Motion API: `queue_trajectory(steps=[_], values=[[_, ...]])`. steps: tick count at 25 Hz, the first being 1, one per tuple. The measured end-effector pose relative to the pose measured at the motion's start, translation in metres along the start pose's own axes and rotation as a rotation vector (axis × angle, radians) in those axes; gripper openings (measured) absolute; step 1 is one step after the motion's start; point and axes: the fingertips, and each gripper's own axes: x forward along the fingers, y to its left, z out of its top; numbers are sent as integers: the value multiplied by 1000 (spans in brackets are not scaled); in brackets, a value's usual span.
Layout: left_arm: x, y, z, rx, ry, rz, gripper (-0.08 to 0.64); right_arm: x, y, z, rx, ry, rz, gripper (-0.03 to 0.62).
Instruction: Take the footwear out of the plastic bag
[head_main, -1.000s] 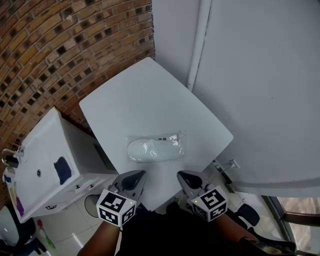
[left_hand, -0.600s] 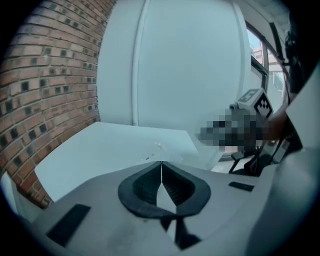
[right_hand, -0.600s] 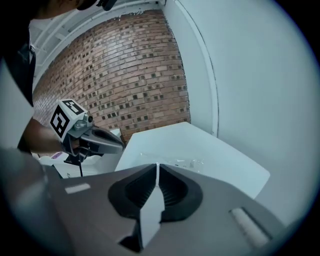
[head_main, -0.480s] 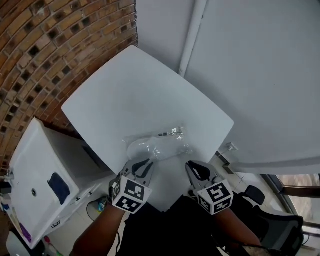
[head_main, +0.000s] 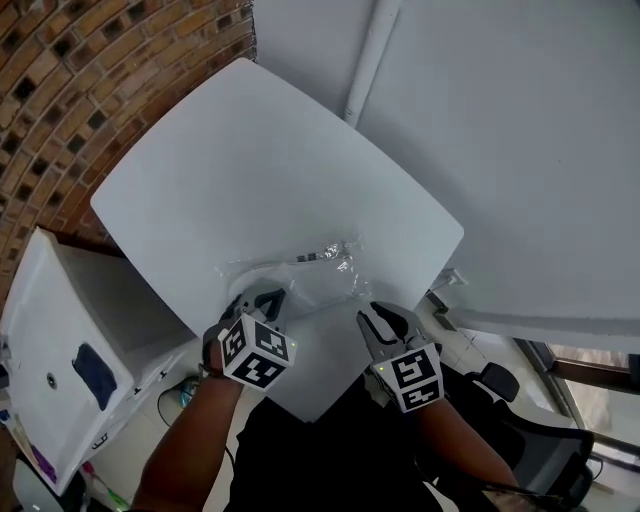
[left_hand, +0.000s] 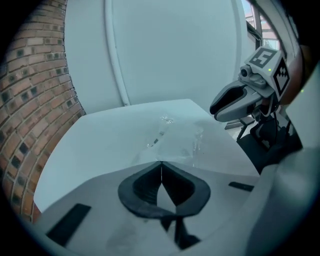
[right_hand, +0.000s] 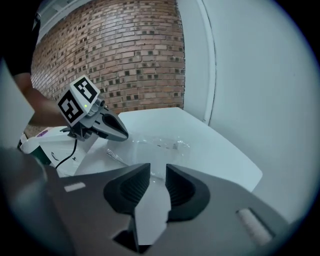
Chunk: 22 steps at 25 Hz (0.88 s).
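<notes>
Your left tool (head_main: 262, 300), closed and empty, has dropped to the near edge of the clear plastic bag (head_main: 335, 262), white slipper (head_main: 285, 283) still inside. Your right tool (head_main: 368, 315) has sunk beside it, jaws just opening on nothing: approach only, no grip yet. The white table (head_main: 270, 170) sits between a brown brick wall (head_main: 60, 90) and a plain white wall (head_main: 520, 150).

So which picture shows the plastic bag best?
The head view. It looks down from above, so you see nearly all of the plastic bag lying on the white table. The left gripper view and the right gripper view see it from low and side-on, only as shiny crinkles.
</notes>
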Motion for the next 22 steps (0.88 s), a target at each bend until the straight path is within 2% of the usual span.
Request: queue_trajectory(steps=[5,9,12,16,22], values=[[22,4,-11,4,64,8,8,20,-10,-15,-88,63,-18,118],[29,8,-12,21,77,26,6,36,-13,-23,-153,115,-32,127],[33,9,-13,8,88,10,6,47,-15,-26,-190,143,-57,139],[34,10,-14,-40,103,-32,6,56,-15,-30,-210,175,-82,161],[36,9,-14,-31,126,-35,6,67,-13,-37,-229,217,-98,161]])
